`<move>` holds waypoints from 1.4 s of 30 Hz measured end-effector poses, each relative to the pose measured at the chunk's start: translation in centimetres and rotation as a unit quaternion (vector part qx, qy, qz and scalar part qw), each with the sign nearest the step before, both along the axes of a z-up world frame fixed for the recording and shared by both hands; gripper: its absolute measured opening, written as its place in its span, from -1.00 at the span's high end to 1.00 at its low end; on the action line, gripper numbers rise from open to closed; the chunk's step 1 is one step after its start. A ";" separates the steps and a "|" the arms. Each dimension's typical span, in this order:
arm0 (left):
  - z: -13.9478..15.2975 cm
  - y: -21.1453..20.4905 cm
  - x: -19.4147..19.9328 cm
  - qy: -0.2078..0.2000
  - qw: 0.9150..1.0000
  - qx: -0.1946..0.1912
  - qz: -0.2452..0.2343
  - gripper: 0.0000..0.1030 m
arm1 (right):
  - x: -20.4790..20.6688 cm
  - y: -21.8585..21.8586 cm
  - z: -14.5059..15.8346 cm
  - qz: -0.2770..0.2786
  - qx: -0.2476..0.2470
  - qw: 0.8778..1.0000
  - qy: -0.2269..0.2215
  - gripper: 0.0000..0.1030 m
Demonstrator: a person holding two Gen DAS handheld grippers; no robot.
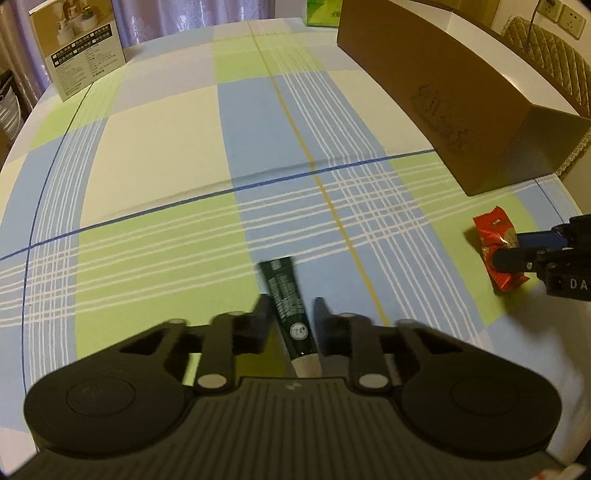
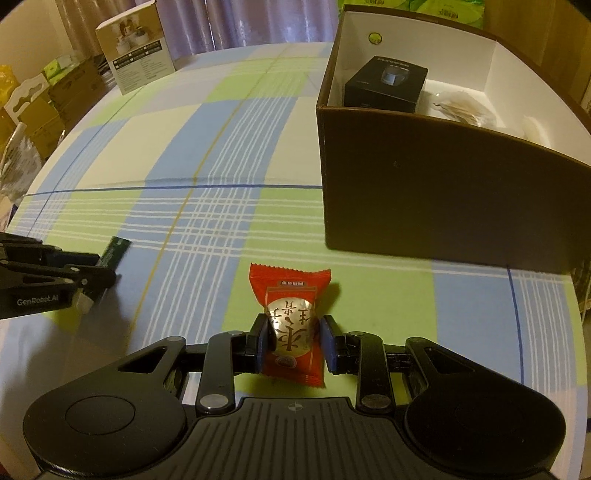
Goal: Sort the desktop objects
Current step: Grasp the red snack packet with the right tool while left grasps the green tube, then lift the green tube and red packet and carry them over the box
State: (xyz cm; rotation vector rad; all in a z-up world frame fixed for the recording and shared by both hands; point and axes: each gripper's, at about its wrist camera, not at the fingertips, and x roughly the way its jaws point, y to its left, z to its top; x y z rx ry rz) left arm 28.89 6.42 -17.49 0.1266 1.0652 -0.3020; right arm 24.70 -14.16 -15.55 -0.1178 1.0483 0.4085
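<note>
A dark green tube (image 1: 282,280) lies on the checked tablecloth, its pale cap toward me. My left gripper (image 1: 291,306) straddles it, open, with a slim gap at the right finger. The right wrist view shows that gripper (image 2: 105,268) at the far left, the tube (image 2: 116,247) poking out past it. A red snack packet (image 2: 290,288) with a gold label sits between the blue pads of my right gripper (image 2: 293,328), which is shut on its sides. The packet (image 1: 491,236) and right gripper (image 1: 511,247) also appear at the right edge of the left wrist view.
A tall brown open box (image 2: 443,206) stands at the right, holding a small black box (image 2: 386,86) and a clear bag (image 2: 461,107). A white product carton (image 2: 136,55) stands at the far left corner. Green tissue packs (image 1: 321,13) lie behind the brown box (image 1: 443,103).
</note>
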 end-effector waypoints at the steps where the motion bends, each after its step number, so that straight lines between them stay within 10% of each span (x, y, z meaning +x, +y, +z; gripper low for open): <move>1: 0.0 0.0 -0.1 0.002 1.000 -0.003 0.001 0.74 | -0.1 0.0 0.0 0.002 0.000 1.000 0.000 0.48; 42: 1.3 -4.5 -4.4 0.026 0.999 -0.014 -0.029 0.73 | -2.6 -3.8 0.9 0.040 0.022 0.998 0.033 0.47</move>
